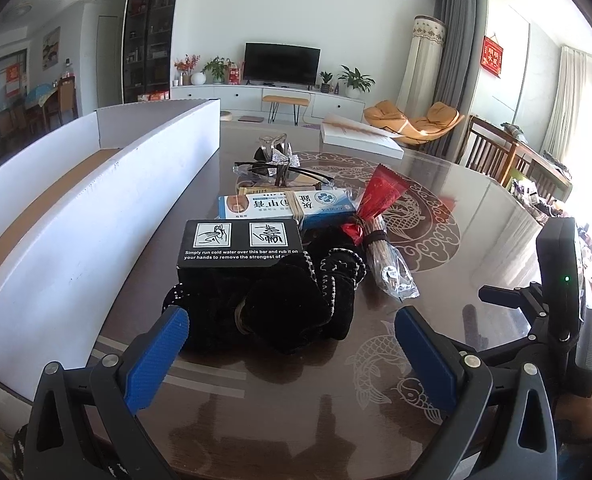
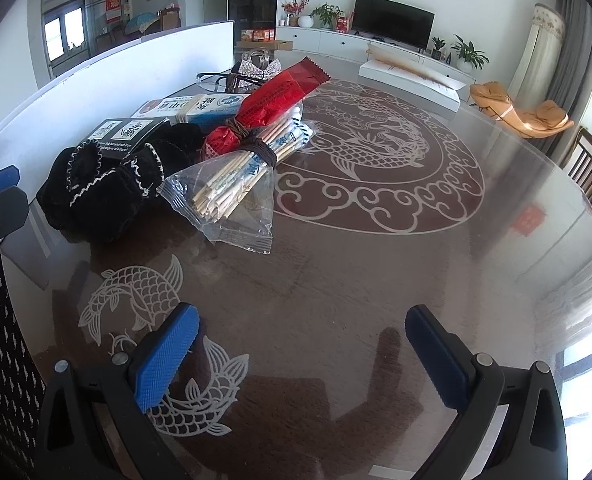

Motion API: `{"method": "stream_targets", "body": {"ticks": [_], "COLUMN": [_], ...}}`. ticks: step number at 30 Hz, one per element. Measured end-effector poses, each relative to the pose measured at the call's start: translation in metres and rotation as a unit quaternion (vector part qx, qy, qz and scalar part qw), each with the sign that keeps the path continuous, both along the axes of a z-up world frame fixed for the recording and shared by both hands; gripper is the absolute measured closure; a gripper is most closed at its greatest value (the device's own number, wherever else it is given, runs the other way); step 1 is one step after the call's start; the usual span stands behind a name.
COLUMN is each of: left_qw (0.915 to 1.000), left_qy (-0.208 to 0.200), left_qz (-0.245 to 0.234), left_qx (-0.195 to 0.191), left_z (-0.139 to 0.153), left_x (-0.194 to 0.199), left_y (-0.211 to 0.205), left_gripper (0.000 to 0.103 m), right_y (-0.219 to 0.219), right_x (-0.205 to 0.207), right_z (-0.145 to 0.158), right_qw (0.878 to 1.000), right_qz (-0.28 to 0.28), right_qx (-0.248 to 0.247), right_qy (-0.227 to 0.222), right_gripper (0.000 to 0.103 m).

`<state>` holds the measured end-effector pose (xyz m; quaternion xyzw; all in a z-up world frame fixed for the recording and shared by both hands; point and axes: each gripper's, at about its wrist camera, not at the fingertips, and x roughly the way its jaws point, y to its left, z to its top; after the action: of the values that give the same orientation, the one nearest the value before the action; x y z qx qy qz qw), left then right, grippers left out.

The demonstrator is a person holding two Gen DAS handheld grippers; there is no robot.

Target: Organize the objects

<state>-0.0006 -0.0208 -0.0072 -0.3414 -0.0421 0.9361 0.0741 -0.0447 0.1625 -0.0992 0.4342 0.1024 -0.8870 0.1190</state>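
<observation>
Items for sorting, clustered just beside white box [image 1: 76, 216]: black fabric piece [image 1: 296, 304], black carton [image 1: 240, 244], chopstick bundle [image 2: 232, 180]. Left gripper [image 1: 292, 344]: wide, empty, facing fabric, likely first pick. Right gripper [image 2: 302, 348]: wide, empty, farther from box, waiting

Left gripper [image 1: 290, 340]: we hold it low and level, its blue fingers [image 1: 158, 356] spread wide, gripping nothing.
Right gripper [image 2: 302, 344]: we hold it low, fingers [image 2: 168, 360] spread wide too, with nothing between them.
</observation>
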Motion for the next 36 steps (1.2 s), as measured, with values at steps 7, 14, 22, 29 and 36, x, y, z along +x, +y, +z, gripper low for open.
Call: {"method": "stream_targets", "body": {"ticks": [7, 14, 22, 29, 36], "left_qw": [1.0000, 1.0000, 0.9998, 0.9998, 0.9998], "left_qy": [-0.005, -0.006, -0.012, -0.015, -0.013], "left_qz": [-0.001, -0.004, -0.003, -0.010, -0.017], "left_qx": [0.003, 0.003, 0.015, 0.009, -0.004], "left_z": [-0.001, -0.002, -0.003, -0.005, -0.005], "left_x": [-0.001, 0.000, -0.001, 0.000, 0.001], "left_y": [0.000, 0.002, 0.000, 0.006, 0.011], "left_gripper": [0.000, 0.000, 0.000, 0.000, 0.000], "right_y": [0.003, 0.004, 0.002, 0.002, 0.002], "right_x": [-0.007, -0.010, -0.014, -0.013, -0.012], "right_z": [-0.002, -0.003, -0.002, -0.003, -0.002], "right_qw": [1.000, 0.999, 0.999, 0.999, 0.999], "right_qz": [0.000, 0.006, 0.010, 0.011, 0.011], "right_qx": [-0.016, -0.024, -0.024, -0.026, -0.026], "right_qy": [-0.018, -0.026, -0.026, -0.022, -0.022], "right_gripper": [0.000, 0.000, 0.000, 0.000, 0.000]}}
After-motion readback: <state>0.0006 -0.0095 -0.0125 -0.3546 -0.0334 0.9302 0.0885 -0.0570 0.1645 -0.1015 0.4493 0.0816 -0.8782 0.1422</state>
